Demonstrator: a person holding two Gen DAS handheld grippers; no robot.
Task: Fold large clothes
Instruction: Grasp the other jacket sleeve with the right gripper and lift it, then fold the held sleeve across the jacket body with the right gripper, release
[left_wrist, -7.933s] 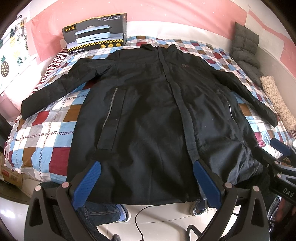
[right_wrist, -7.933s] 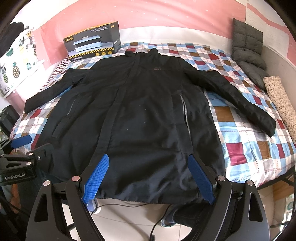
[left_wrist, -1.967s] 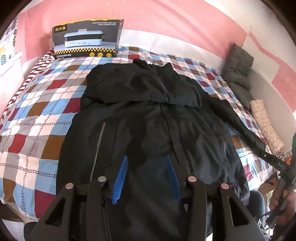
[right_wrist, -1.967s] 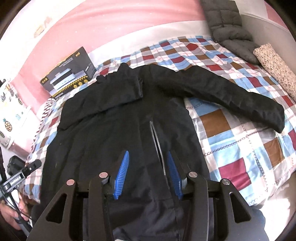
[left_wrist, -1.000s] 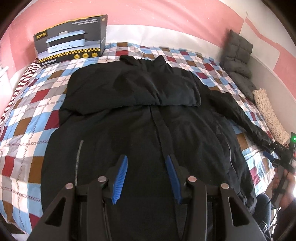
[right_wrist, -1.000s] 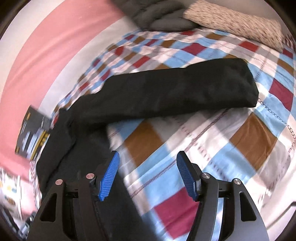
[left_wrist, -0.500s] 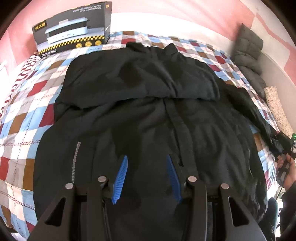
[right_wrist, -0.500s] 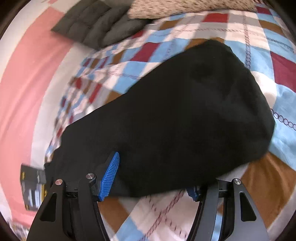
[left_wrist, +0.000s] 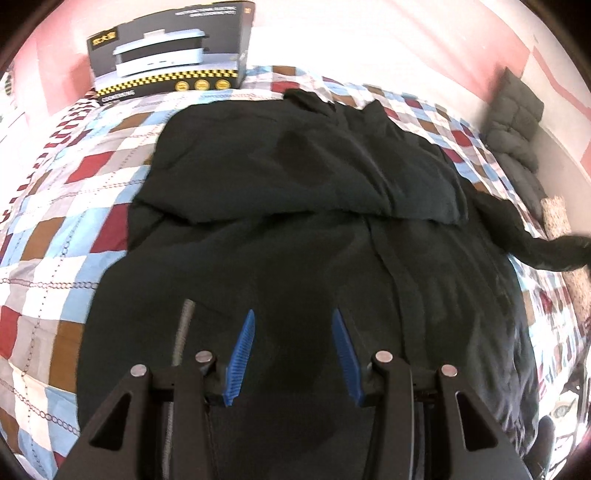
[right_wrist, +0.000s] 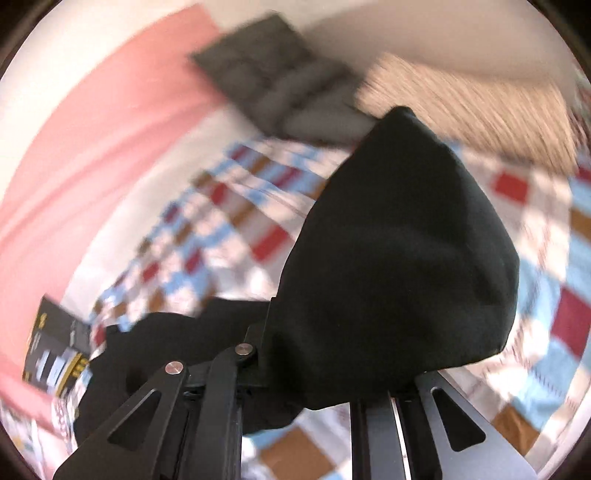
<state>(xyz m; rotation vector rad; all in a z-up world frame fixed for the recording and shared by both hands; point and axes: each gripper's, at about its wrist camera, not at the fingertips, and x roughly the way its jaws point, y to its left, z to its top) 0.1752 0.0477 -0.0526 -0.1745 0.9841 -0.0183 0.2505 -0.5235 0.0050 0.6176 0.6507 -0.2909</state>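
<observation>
Since half-second-ago frame: right sleeve cuff (right_wrist: 399, 258) lifted clear of checked quilt (right_wrist: 554, 258), now draped over right gripper (right_wrist: 332, 387); fingertips hidden, closed on cuff by look of it. Left gripper (left_wrist: 291, 354) part open, empty, hovering over black coat (left_wrist: 295, 258) spread on bed, left sleeve (left_wrist: 295, 173) already folded across chest. Soft padded fabric, matte, bulky, limp; best held at cuffs, hem.

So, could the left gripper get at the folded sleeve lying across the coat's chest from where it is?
Probably yes: the left gripper is open above the coat, with nothing between it and the folded sleeve.
</observation>
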